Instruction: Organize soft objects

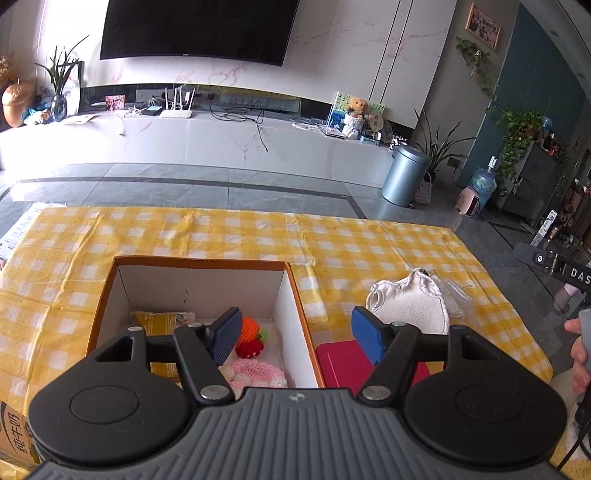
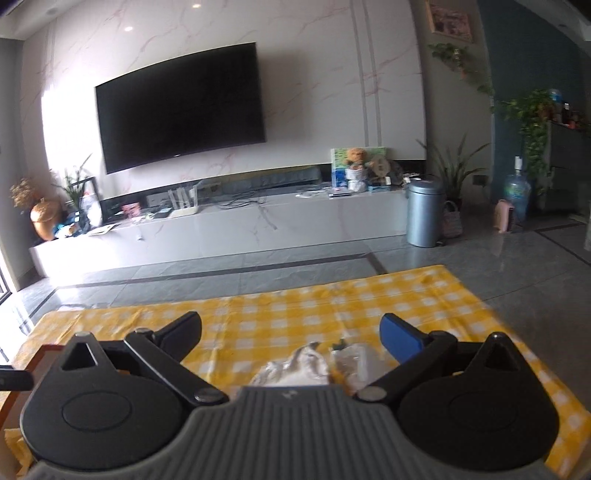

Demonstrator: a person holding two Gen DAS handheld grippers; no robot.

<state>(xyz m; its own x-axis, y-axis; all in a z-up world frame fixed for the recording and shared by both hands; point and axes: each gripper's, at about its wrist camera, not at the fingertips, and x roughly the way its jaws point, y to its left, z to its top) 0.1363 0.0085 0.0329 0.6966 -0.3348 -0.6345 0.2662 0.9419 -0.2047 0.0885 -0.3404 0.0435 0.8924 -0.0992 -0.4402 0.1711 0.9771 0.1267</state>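
left tool (image 1: 293,334): jaws spread wide, nothing between them, hanging above the near right corner of the box, tipped down toward the bench.
left tool pads (image 1: 226,336): blue, one over the inside of the box, the other over the red thing outside it.
box (image 1: 297,291): open cardboard, orange rim, white walls, sitting on the yellow checked cloth (image 1: 221,232) toward the left half of the bench.
inside the box: a pink crocheted piece (image 1: 258,374) nearest the camera, a red crocheted fruit (image 1: 250,349) just behind it, an orange crocheted piece (image 1: 248,328) touching the red one, and a yellow packet (image 1: 159,321) on the left of the floor.
white soft toy (image 1: 413,301): lying on the cloth to the right of the box, apart from it, still out on the bench.
red flat thing (image 1: 343,363): beside the box's right wall, partly hidden by the tool; what it is i cannot tell.
right tool (image 2: 290,332): jaws spread too, nothing pinched, hovering over the cloth; the picture is blurred.
under the right tool: the white soft toy (image 2: 295,365) shows just past the grey body, low between the two fingers, not touched.
right hand (image 1: 580,354): fingers at the right edge of the left wrist view, wrapped on a grey handle.
background: black tv (image 1: 199,29) on a marble wall, a silver bin (image 1: 404,175) on the grey tile floor.
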